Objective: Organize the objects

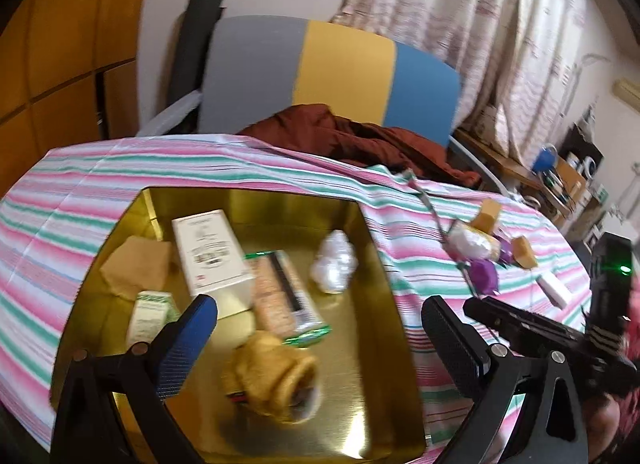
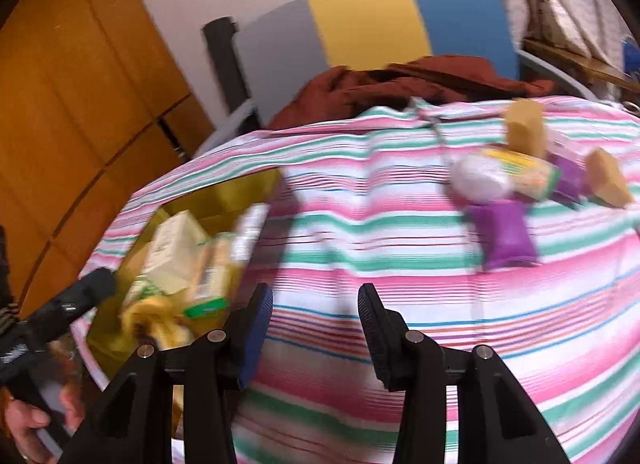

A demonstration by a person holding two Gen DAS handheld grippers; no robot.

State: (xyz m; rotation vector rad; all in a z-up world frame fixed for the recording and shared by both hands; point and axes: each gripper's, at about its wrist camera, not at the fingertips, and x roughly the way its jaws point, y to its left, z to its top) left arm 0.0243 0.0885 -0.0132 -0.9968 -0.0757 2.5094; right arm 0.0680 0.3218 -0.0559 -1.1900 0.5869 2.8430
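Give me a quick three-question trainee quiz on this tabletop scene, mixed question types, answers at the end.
1. True or false: the gold tray is empty.
2. Where do the purple packets lie? A) in the tray B) on the striped cloth C) on the chair
3. What is between the right hand-held gripper's fingers?

Key: 1. False, it holds boxes and packets. 2. B. 3. Nothing; the jaws stand apart over the cloth.

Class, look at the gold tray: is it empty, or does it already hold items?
Holding items: the gold tray contains a white box, among others.

bare striped cloth between gold tray and item cluster, tray crowded
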